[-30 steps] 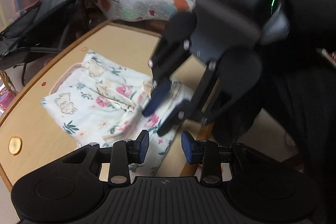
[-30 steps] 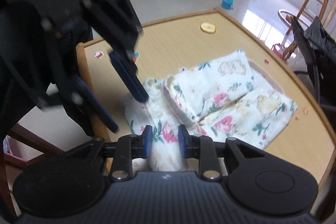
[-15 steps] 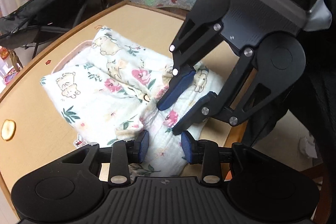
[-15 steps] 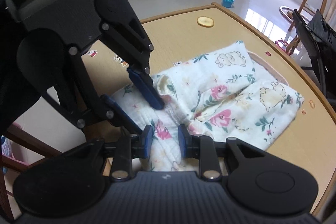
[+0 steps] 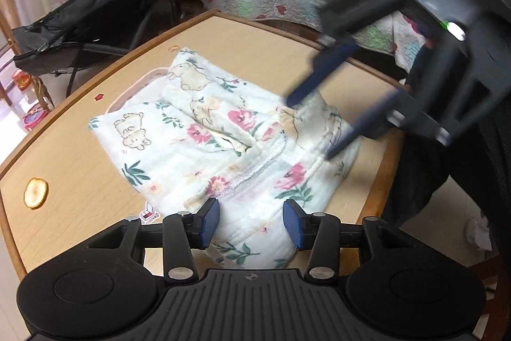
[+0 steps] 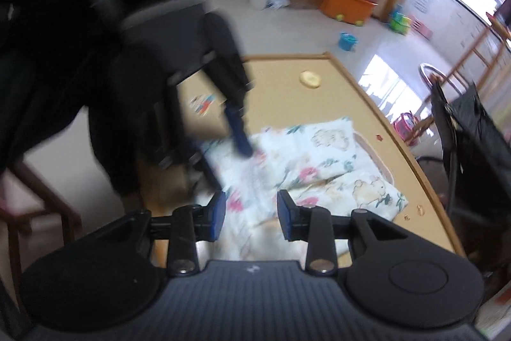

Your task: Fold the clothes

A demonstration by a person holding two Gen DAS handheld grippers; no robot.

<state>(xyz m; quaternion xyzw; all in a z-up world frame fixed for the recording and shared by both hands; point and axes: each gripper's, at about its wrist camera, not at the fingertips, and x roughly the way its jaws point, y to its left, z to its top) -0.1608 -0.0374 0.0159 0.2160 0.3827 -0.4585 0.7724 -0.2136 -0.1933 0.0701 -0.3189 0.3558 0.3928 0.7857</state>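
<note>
One folded floral garment (image 5: pixel 223 149) printed with bears lies on a wooden tabletop (image 5: pixel 73 181), with two hand-held grippers over its near end and one small round yellowish disc (image 5: pixel 36 192) well apart from it near the table's edge. The left hand-held gripper (image 5: pixel 251 224) has just been opening, its blue pads either side of the cloth's near fold without pressing it. The right hand-held gripper (image 6: pixel 251 216), blurred, has likewise been opening and seems to grip nothing, cloth just beyond its pads.
</note>
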